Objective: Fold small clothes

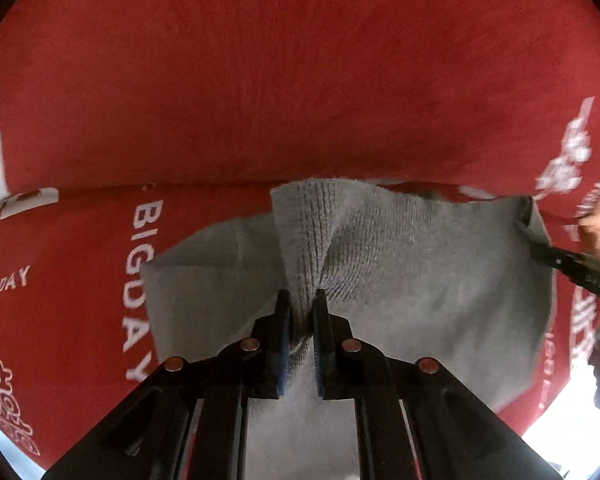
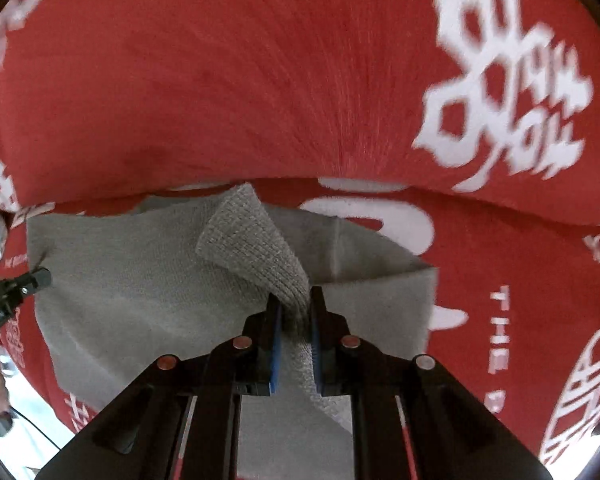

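Left wrist view: the left tongs [image 1: 302, 300] pinch a ribbed edge of the grey knit garment [image 1: 420, 264], which is lifted over a red cloth [image 1: 300, 80] printed with white lettering; the right tongs [image 1: 526, 210] grip its far corner. Right wrist view: the right tongs [image 2: 296, 300] clamp a ribbed fold of the garment [image 2: 140, 272] above the same red cloth [image 2: 220, 80], and the left tongs [image 2: 40, 278] meet its left edge.

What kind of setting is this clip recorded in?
Probably a home, on a bed or cushioned surface, though little shows. A red cover printed with white "BIGDAY" text fills both views, and each claw pinches a grey knit garment.
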The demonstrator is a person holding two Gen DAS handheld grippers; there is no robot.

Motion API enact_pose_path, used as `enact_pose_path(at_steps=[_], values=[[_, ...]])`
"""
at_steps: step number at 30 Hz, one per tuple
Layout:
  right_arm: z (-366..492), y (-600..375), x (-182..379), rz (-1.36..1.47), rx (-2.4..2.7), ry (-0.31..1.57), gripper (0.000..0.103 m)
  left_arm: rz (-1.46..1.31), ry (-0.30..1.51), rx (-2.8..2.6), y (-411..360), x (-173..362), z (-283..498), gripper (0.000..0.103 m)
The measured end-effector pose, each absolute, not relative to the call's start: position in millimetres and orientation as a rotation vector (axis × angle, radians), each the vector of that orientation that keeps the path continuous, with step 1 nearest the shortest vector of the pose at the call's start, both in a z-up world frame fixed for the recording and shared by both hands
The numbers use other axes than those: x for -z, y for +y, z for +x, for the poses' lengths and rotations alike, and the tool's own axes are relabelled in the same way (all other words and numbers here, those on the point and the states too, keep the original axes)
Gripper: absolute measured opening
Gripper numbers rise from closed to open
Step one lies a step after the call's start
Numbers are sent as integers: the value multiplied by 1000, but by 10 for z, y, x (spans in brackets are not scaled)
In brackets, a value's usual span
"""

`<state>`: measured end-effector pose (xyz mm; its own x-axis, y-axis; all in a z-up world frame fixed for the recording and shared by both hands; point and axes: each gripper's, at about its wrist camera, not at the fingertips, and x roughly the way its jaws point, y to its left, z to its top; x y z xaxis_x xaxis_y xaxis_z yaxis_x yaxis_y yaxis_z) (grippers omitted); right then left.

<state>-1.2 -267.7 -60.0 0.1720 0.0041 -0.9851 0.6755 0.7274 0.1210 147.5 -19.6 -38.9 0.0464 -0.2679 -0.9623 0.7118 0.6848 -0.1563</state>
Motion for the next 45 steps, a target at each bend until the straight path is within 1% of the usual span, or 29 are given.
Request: enact_pose_path(at_steps=[2,4,5,6,7,8,9,11,13,16,17,18,20,26,28,30,32,36,40,43,44,45], values=[[-22,-2776,845,687,537,1351,13,439,1353,747,-302,661,1560,11],[-59,-2881,1068,770,556,1349,14,452,1360,716,-346,810,1609,11],[-93,-2924,1149,811,568,1343,15,459,1365,694,-362,886,1645,16],[-132,-2968,1218,853,584,1334,16,464,1369,680,-366,927,1669,34],[-189,-3027,1285,904,607,1318,17,483,1359,632,-359,973,1717,59],[-246,-3086,1318,941,635,1297,18,503,1334,584,-342,984,1756,70],[-297,-3128,1326,964,659,1276,20,523,1295,529,-310,977,1806,76],[-418,-3235,1296,971,756,1250,26,532,1269,473,-229,977,1935,76],[-532,-3323,1275,977,817,1245,26,516,1306,439,-122,1010,2091,76],[-673,-3377,1201,997,846,1243,27,501,1314,408,31,944,2217,76],[-708,-3372,1169,1004,846,1241,33,491,1319,416,87,908,2233,76],[-760,-3352,1120,1013,844,1231,45,486,1326,421,119,890,2234,76],[-837,-3306,1042,1026,842,1206,53,472,1354,444,202,875,2216,76],[-1083,-2994,839,1115,750,1136,53,463,1426,497,541,803,1874,76],[-1237,-2819,756,1177,700,1102,54,420,1483,527,691,780,1739,76],[-1377,-2599,744,1255,664,1096,61,372,1547,545,797,747,1553,76],[-1581,-2424,789,1350,658,1105,63,331,1611,543,967,790,1443,76],[-2084,-2154,949,1567,734,1075,63,325,1661,502,1193,901,1290,76],[-2379,-2037,1193,1719,805,1001,63,282,1679,513,1302,986,1235,76],[-2449,-1947,1305,1786,803,950,63,250,1669,551,1313,1030,1253,75],[-2449,-1954,1316,1794,804,931,65,245,1666,561,1334,1057,1279,72],[-2443,-1949,1316,1793,806,907,65,244,1667,574,1326,1064,1274,57]])
